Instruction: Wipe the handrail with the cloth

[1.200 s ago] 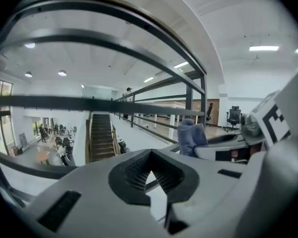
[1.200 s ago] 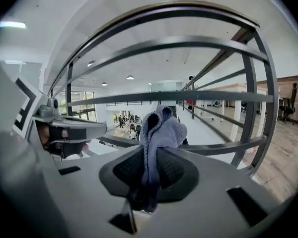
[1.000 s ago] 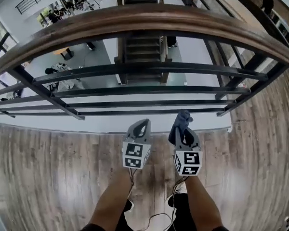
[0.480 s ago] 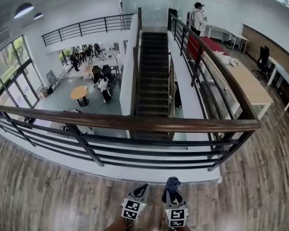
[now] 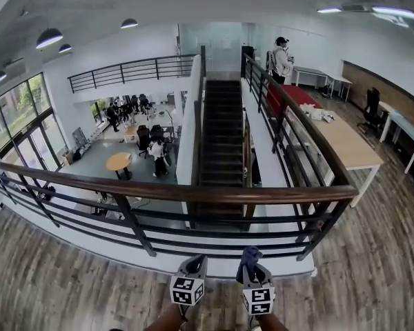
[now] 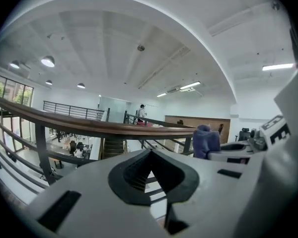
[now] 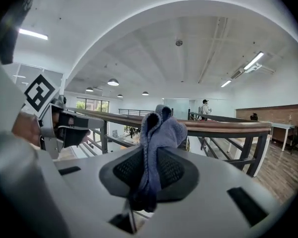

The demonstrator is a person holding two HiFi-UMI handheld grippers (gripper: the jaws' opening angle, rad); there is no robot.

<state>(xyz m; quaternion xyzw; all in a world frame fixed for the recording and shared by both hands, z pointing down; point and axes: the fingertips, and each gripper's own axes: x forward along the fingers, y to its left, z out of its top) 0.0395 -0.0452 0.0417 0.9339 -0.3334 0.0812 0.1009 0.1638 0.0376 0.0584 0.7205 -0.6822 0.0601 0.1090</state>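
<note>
The brown wooden handrail [image 5: 159, 190] runs across the middle of the head view, on top of black metal bars, and ends at a corner on the right. Both grippers sit low in that view, side by side, short of the rail and below it. My left gripper [image 5: 198, 260] is shut with nothing in it. My right gripper [image 5: 252, 263] is shut on a blue-grey cloth [image 5: 249, 255] that sticks up bunched from its jaws. In the right gripper view the cloth [image 7: 159, 133] stands in front of the handrail [image 7: 223, 127], apart from it. The left gripper view has the handrail [image 6: 89, 127] ahead and the cloth [image 6: 205, 140] to the right.
Black horizontal bars [image 5: 193, 229] fill the railing below the handrail. Wood-plank floor [image 5: 55, 288] lies on my side. Beyond the rail are a dark staircase [image 5: 222, 136], an open lower hall with people and a round table [image 5: 119, 161], and a person [image 5: 281, 59] on the far walkway.
The head view has lifted from the rail to the whole hall, so the handrail looks farther off. Both grippers now sit at the bottom edge, still side by side, the cloth still held.
</note>
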